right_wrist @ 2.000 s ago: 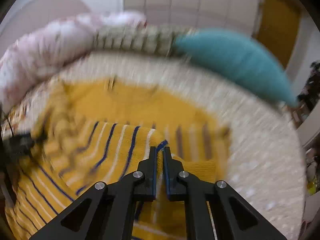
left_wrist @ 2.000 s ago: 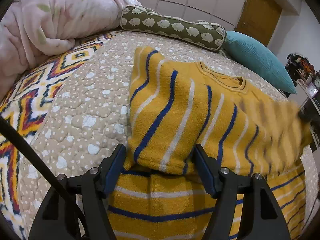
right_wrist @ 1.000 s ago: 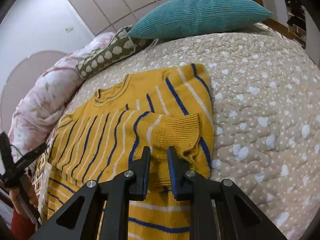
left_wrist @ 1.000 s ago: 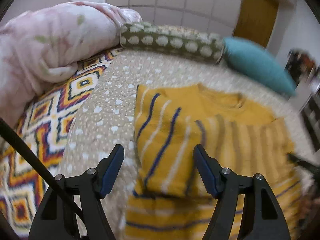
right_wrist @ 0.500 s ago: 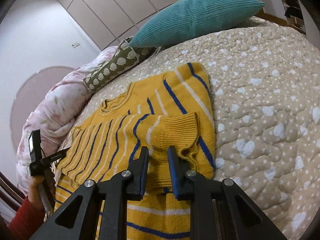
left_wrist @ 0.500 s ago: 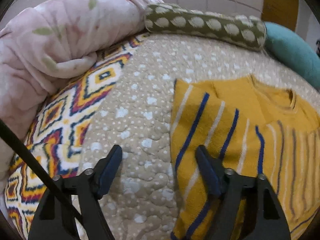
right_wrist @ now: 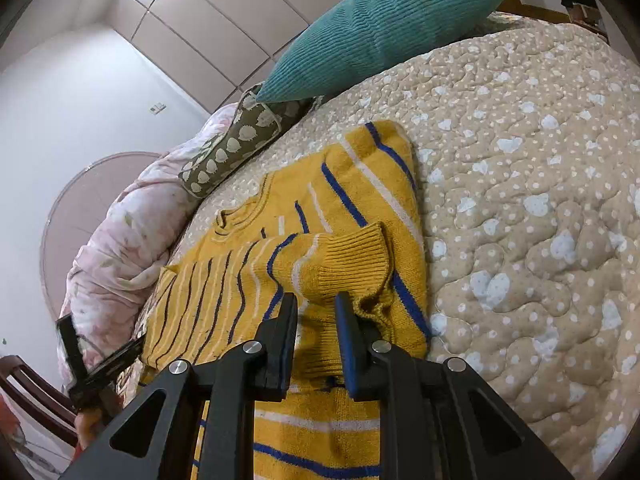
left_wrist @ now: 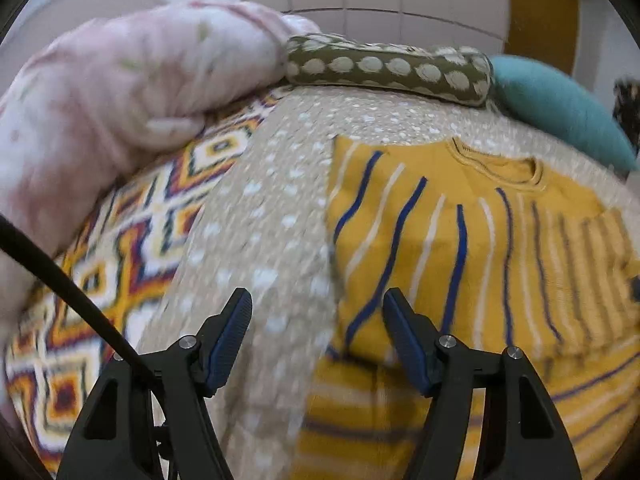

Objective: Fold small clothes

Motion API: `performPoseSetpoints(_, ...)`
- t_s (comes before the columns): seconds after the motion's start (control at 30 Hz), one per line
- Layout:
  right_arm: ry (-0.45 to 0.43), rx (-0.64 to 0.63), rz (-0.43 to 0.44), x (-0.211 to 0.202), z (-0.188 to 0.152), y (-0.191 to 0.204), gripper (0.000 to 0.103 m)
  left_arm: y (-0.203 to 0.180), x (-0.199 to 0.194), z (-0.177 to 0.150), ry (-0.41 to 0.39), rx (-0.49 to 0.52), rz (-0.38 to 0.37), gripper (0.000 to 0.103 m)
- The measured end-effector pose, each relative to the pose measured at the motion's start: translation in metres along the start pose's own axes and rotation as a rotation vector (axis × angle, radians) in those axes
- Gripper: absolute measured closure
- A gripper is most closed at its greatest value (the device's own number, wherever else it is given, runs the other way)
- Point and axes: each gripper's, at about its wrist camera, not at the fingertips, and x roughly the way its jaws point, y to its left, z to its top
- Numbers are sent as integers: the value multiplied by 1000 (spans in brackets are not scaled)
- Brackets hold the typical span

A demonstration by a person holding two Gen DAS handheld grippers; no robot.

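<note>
Beige quilt (right_wrist: 540, 168): dotted and heart-printed, it covers the bed and fills most of both views; everything else lies on it.
Pink duvet (left_wrist: 120, 92): a bunched floral heap at the head end on the left side, resting partly on the patterned blanket (left_wrist: 132, 240), whose orange, navy and white diamonds show beside the quilt.
Teal cushion (right_wrist: 384, 28): ribbed, at the head of the bed, one corner overlapping the end of the olive bolster (right_wrist: 236, 144).
Olive bolster, left wrist view (left_wrist: 388, 68): printed with pale ovals, lying across the head end between the duvet and the teal cushion (left_wrist: 560, 112).
Yellow sweater (right_wrist: 320, 240): knit with blue and white stripes, lying flat in the middle of the quilt, neckline toward the pillows. Both sleeves are folded in across the chest. The left wrist view is motion-blurred, but the sweater (left_wrist: 460, 248) reads clearly on its right half.
Sleeve cuff (right_wrist: 348, 260): plain ribbed yellow, it ends the sleeve folded across the body and stands slightly raised just ahead of the right fingers.
Right gripper (right_wrist: 316, 308): fingers a narrow gap apart, low over the sweater just behind the cuff; knit shows between them, yet I cannot tell whether they touch it.
Left gripper (left_wrist: 316, 312): jaws spread wide, nothing between them, hovering over the sweater's left edge, one finger over quilt and the other over knit.
</note>
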Motion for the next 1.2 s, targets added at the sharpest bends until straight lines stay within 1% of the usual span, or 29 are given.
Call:
performPoseSetpoints(0.1, 8, 0, -8, 1, 1, 1, 83, 13, -27, -17, 0, -39, -9, 35)
performPoseSetpoints(0.17, 24, -2, -9, 3, 4, 1, 83, 20, -46, -35, -8, -56, -15, 30)
performPoseSetpoints(0.2, 46, 0, -9, 6, 9, 0, 83, 22, -52, -41, -3, -61, -24, 30)
performPoseSetpoints(0.23, 73, 4, -22, 6, 13, 1, 83, 24, -58, -47, 7, -67, -27, 29)
performPoseSetpoints(0.3, 116, 17, -84, -6, 19, 10, 83, 28, -71, -64, 18, -87, -33, 29)
performPoseSetpoints(0.33, 117, -4, -119, -16, 18, 18, 82, 29, -75, -69, 18, -88, -37, 29)
performPoseSetpoints(0.37, 113, -37, -139, -25, 16, 25, 79, 29, -81, -78, 20, -84, -44, 29)
performPoseSetpoints(0.4, 115, -85, -155, -37, 11, 34, 76, 29, -84, -84, 23, -78, -55, 29)
performPoseSetpoints(0.43, 121, -119, -165, -48, 3, 39, 72, 28, -89, -93, 30, -72, -85, 29)
performPoseSetpoints(0.5, 134, -148, -175, -68, -19, 44, 66, 27, -92, -105, 49, -69, -138, 29)
performPoseSetpoints(0.53, 150, -147, -182, -78, -37, 42, 64, 27, -93, -111, 68, -71, -172, 29)
performPoseSetpoints(0.6, 170, -142, -208, -91, -64, 33, 64, 28, -93, -120, 95, -86, -224, 29)
performPoseSetpoints(0.63, 176, -136, -227, -96, -76, 27, 64, 29, -94, -125, 101, -101, -254, 29)
performPoseSetpoints(0.67, 180, -120, -245, -104, -92, 19, 64, 30, -95, -128, 100, -108, -267, 29)
performPoseSetpoints(0.7, 177, -102, -236, -110, -101, 13, 64, 31, -96, -131, 99, -113, -281, 28)
performPoseSetpoints(0.73, 163, -78, -208, -118, -110, 8, 64, 32, -97, -134, 105, -120, -309, 28)
performPoseSetpoints(0.8, 146, -13, -119, -134, -127, -1, 64, 35, -99, -138, 119, -136, -376, 28)
performPoseSetpoints(0.83, 154, 21, -65, -138, -135, -4, 64, 36, -101, -141, 124, -143, -411, 33)
performPoseSetpoints(0.87, 166, 44, -20, -140, -141, -6, 64, 38, -103, -144, 131, -153, -446, 46)
performPoseSetpoints(0.9, 176, 60, 12, -141, -145, -7, 64, 39, -105, -148, 138, -163, -463, 55)
performPoseSetpoints(0.93, 184, 73, 39, -141, -150, -7, 64, 42, -105, -153, 155, -180, -486, 67)
performPoseSetpoints(0.97, 190, 84, 64, -142, -154, -6, 64, 46, -106, -156, 159, -201, -500, 70)
performPoseSetpoints(1.03, 196, 90, 88, -140, -159, -2, 64, 57, -110, -165, 165, -269, -549, 71)
performPoseSetpoints(1.1, 208, 104, 121, -138, -164, 2, 63, 64, -113, -173, 175, -314, -590, 71)
performPoseSetpoints(1.2, 236, 122, 166, -133, -175, 9, 62, 63, -119, -182, 183, -306, -595, 71)
